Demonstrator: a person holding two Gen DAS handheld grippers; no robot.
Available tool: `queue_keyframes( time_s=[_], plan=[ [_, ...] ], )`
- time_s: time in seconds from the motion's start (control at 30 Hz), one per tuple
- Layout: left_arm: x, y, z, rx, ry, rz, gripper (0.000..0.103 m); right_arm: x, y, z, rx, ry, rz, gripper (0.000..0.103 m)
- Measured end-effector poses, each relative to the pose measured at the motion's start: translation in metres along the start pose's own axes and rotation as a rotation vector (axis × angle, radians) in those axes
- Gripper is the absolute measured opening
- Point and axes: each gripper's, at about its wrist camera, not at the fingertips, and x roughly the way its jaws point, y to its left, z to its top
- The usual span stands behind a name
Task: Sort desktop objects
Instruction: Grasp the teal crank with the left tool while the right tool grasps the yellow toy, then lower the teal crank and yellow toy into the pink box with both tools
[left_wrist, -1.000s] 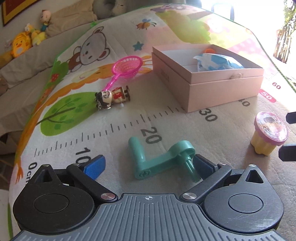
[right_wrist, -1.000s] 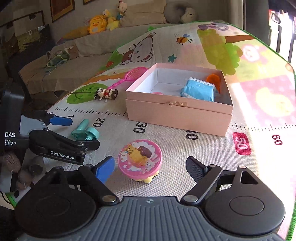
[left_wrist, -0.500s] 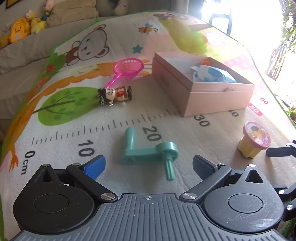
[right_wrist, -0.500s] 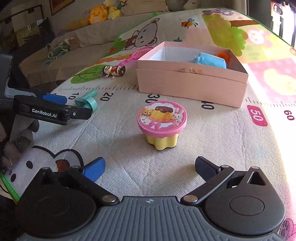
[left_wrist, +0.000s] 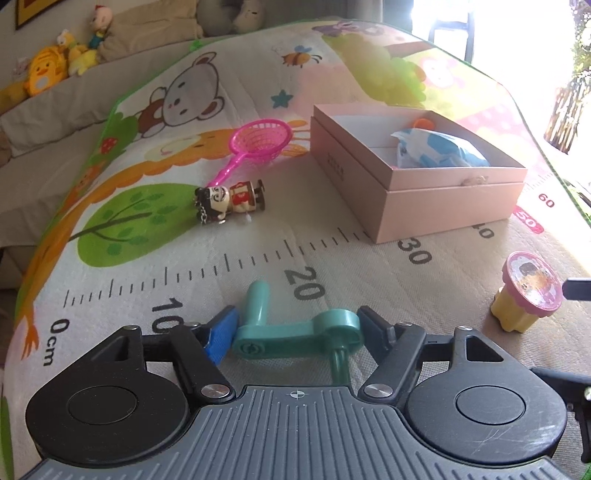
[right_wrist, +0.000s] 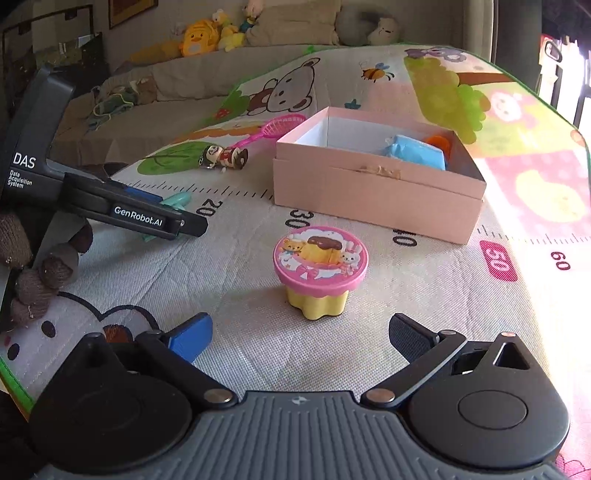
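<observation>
Beside the pink box (left_wrist: 436, 199), we are closing in on two loose toys.
We are bracketing the teal crank (left_wrist: 295, 328) with the left gripper (left_wrist: 297, 326), its tongs spread and just touching it; squeezing looks next. We are holding the right gripper (right_wrist: 299, 332) spread short of the pudding cup (right_wrist: 319, 269), nearer us than the box. Only our right view is showing the left gripper's body.

Teal crank (left_wrist: 295, 332) flat on mat (left_wrist: 424, 288)
</observation>
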Motion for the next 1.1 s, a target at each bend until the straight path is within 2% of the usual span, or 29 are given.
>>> queue_keyframes(
  time_s=[0.1, 0.23, 0.27, 0.3, 0.37, 0.43, 0.57, 0.7, 0.73, 0.77, 0.83, 0.9, 0.93, 1.0, 1.1],
  plan=[
    [-0.01, -0.003, -0.007, 0.011, -0.006, -0.016, 0.076, 0.001, -0.003, 0.013, 0.007, -0.025, -0.01, 0.09],
    [-0.022, -0.009, -0.012, 0.032, -0.016, -0.033, 0.076, 0.015, -0.009, 0.028, 0.023, 0.005, -0.022, 0.081],
    [-0.025, -0.011, -0.011, 0.04, -0.024, -0.034, 0.076, 0.02, -0.011, 0.03, 0.027, 0.023, -0.022, 0.072],
    [-0.028, -0.013, -0.009, 0.047, -0.033, -0.033, 0.076, 0.024, -0.013, 0.032, 0.031, 0.048, -0.01, 0.056],
    [-0.035, -0.016, -0.001, 0.06, -0.064, -0.037, 0.076, 0.022, -0.018, 0.036, 0.04, 0.061, 0.013, 0.056],
    [-0.044, -0.019, 0.015, 0.083, -0.115, -0.052, 0.076, 0.007, -0.026, 0.045, 0.046, 0.027, 0.032, 0.056],
    [-0.053, -0.035, 0.064, 0.163, -0.249, -0.101, 0.076, -0.04, -0.058, 0.077, 0.105, -0.093, 0.033, 0.056],
    [-0.036, -0.062, 0.122, 0.246, -0.395, -0.108, 0.076, -0.07, -0.085, 0.11, 0.137, -0.191, -0.016, 0.056],
    [-0.026, -0.068, 0.137, 0.252, -0.413, -0.11, 0.076, -0.072, -0.09, 0.118, 0.139, -0.205, -0.034, 0.056],
    [-0.014, -0.072, 0.15, 0.256, -0.412, -0.12, 0.082, -0.073, -0.093, 0.125, 0.138, -0.216, -0.056, 0.056],
    [0.004, -0.073, 0.165, 0.243, -0.38, -0.123, 0.09, -0.072, -0.098, 0.136, 0.13, -0.236, -0.092, 0.056],
    [0.01, -0.063, 0.159, 0.192, -0.358, -0.106, 0.093, -0.068, -0.103, 0.145, 0.134, -0.243, -0.111, 0.056],
    [0.009, -0.055, 0.151, 0.17, -0.35, -0.116, 0.097, -0.064, -0.105, 0.149, 0.137, -0.241, -0.107, 0.056],
    [0.005, -0.04, 0.126, 0.14, -0.325, -0.112, 0.097, -0.053, -0.108, 0.157, 0.141, -0.228, -0.09, 0.056],
    [0.002, -0.023, 0.084, 0.13, -0.27, -0.041, 0.099, -0.024, -0.108, 0.173, 0.157, -0.187, -0.053, 0.056]
  ],
)
